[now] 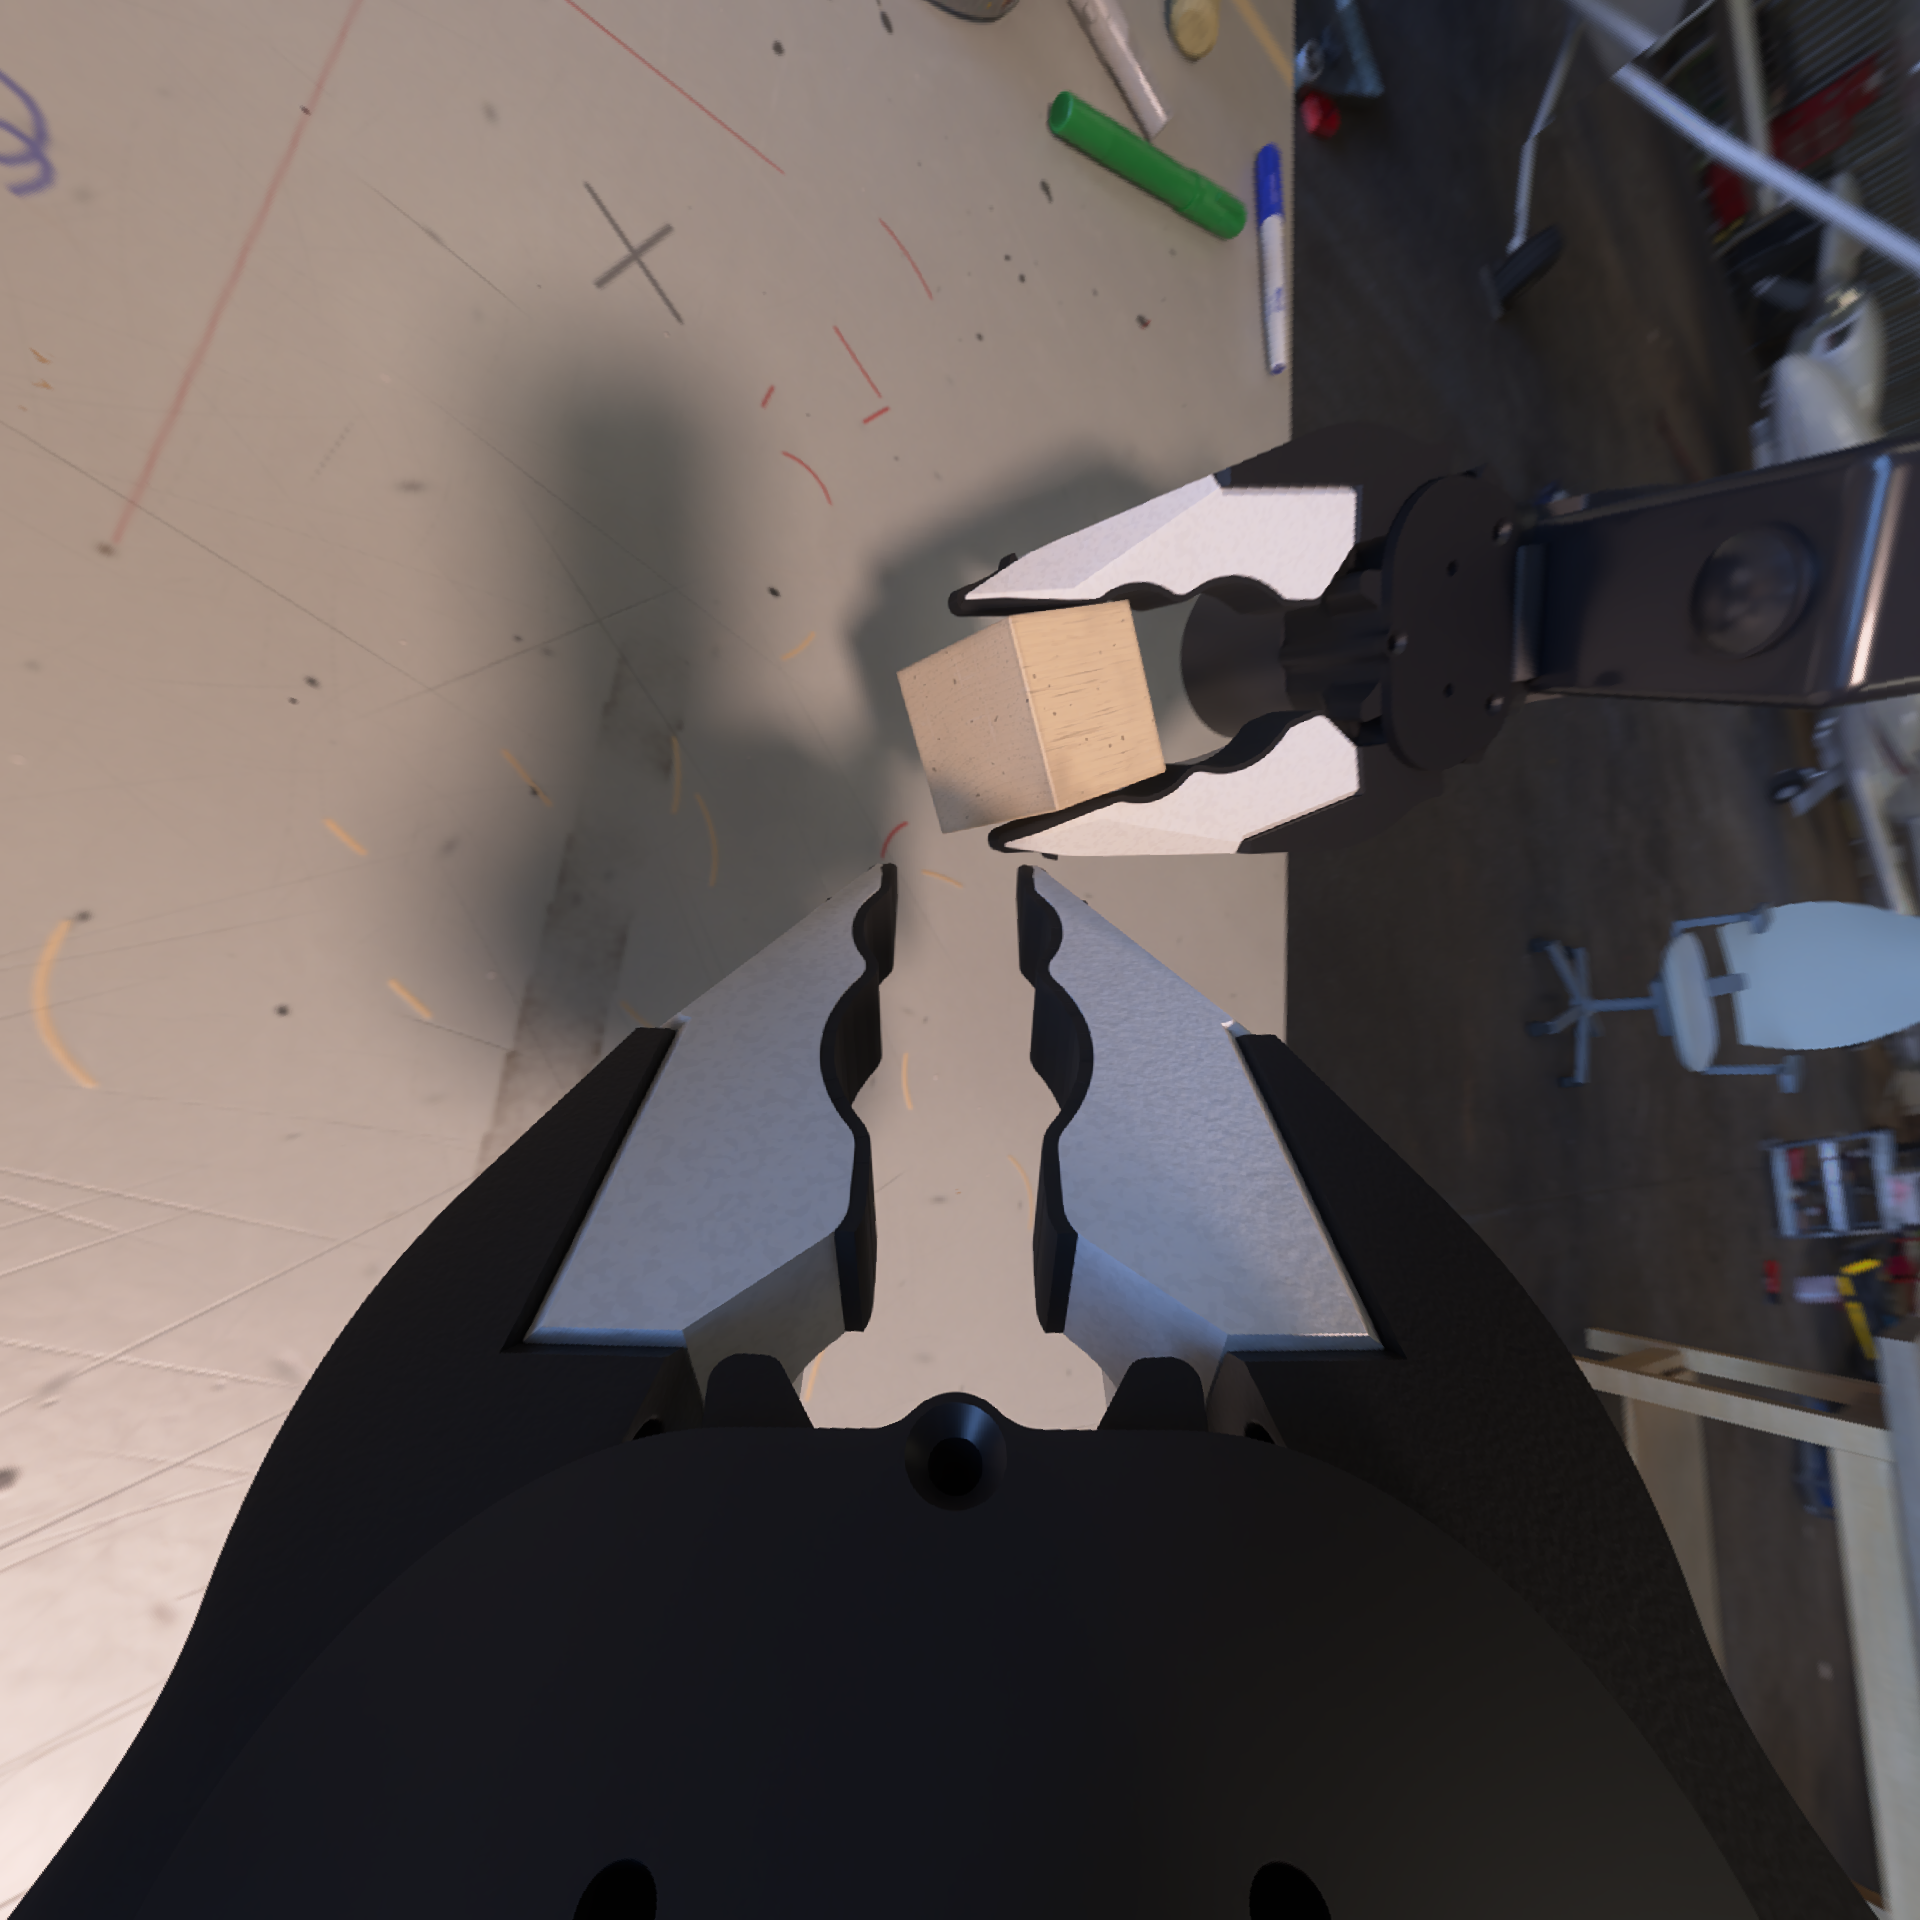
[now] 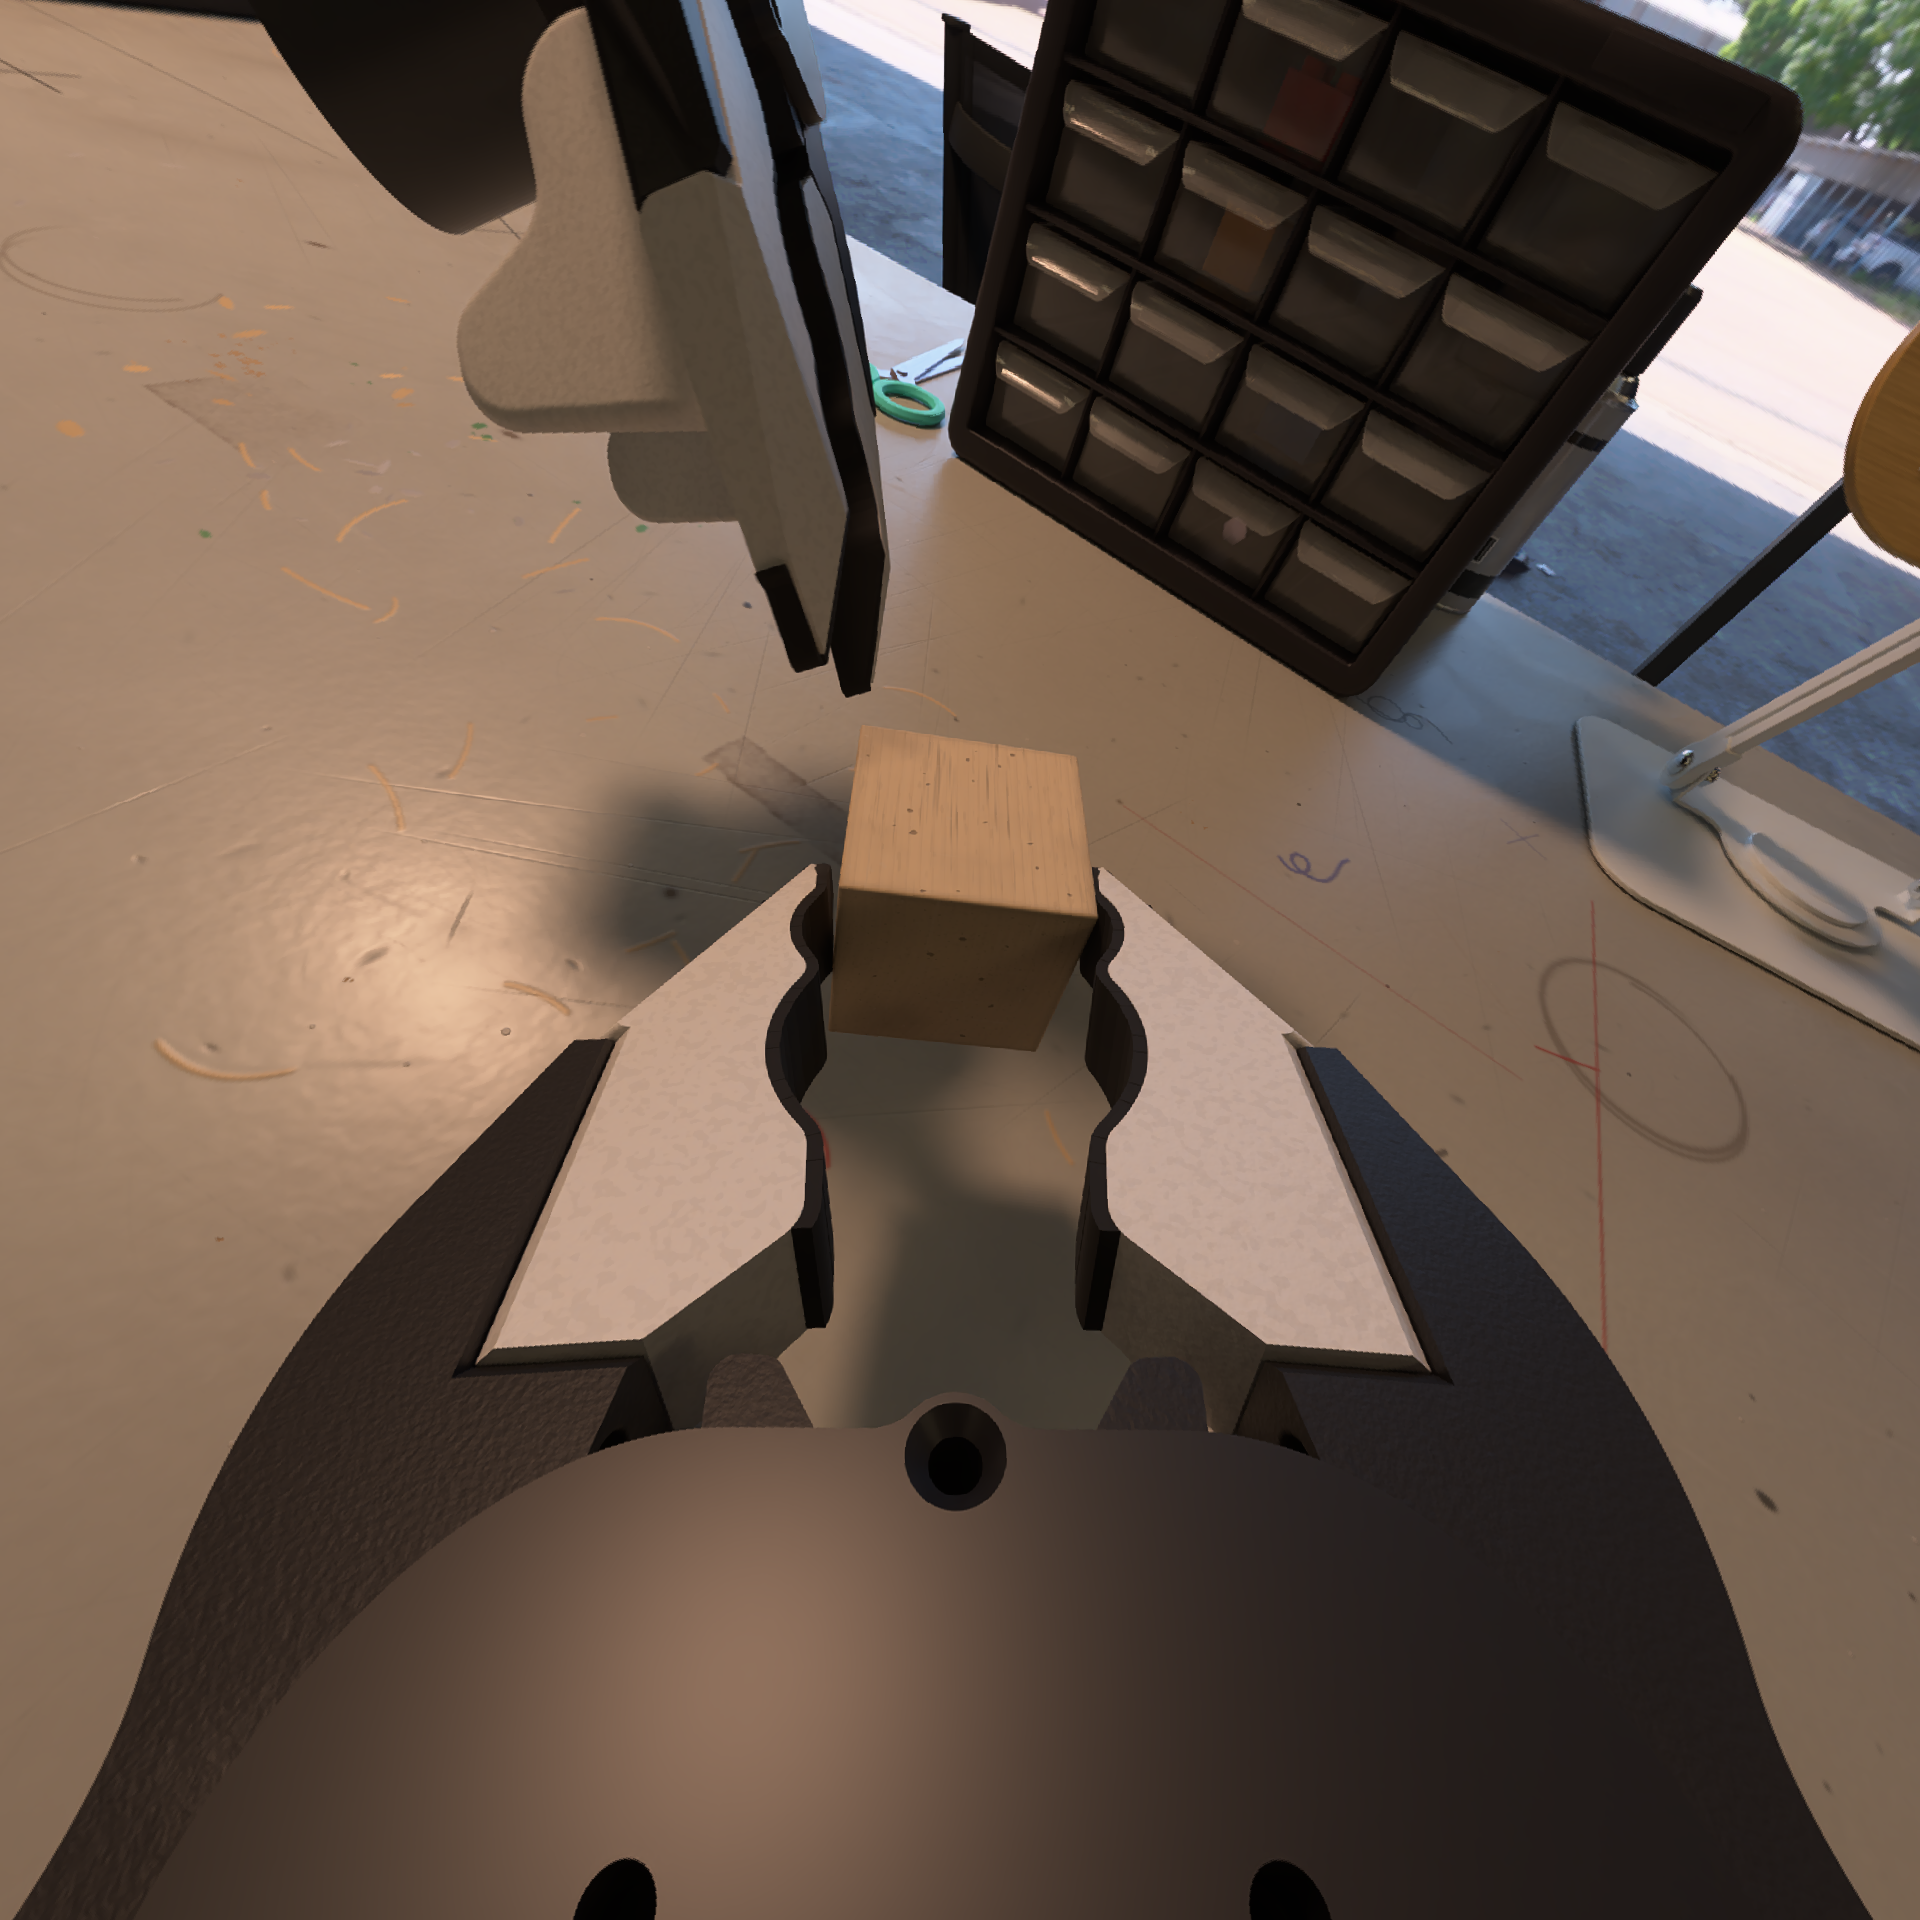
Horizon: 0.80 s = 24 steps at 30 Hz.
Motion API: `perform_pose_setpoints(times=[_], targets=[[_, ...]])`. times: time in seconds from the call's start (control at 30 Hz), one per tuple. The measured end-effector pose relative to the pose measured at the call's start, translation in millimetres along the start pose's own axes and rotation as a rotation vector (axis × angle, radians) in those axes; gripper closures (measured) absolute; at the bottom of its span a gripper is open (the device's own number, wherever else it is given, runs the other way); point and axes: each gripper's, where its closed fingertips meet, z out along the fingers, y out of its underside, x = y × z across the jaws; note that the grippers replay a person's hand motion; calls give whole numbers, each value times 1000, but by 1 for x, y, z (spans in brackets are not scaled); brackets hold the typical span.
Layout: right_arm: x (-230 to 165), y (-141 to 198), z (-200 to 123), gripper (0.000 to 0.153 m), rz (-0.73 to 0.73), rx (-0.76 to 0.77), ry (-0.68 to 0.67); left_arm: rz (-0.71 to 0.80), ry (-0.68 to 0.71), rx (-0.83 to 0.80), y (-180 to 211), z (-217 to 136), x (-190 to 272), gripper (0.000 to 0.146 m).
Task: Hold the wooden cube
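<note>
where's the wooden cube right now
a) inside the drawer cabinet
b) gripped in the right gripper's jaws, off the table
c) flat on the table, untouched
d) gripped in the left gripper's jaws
b: the wooden cube sits clamped near the tips of the right gripper, its shadow cast apart on the table, while the left gripper is empty beside it.

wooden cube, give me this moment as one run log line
wooden cube: off the table, between fingertips | right gripper: shut on cube | left gripper: empty, slightly open, beside cube, not touching
</note>
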Motion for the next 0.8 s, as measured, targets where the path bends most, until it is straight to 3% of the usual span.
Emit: perform_pose_setpoints(times=[0.5, 0.8], targets=[[4, -3, 2, 105, 63, 24, -32, 141, -188, -30, -4, -7, -9, 108], [3, -4, 3, 105, 63, 24, -35, 147, -225, 67, -19, -14, -14, 94]])
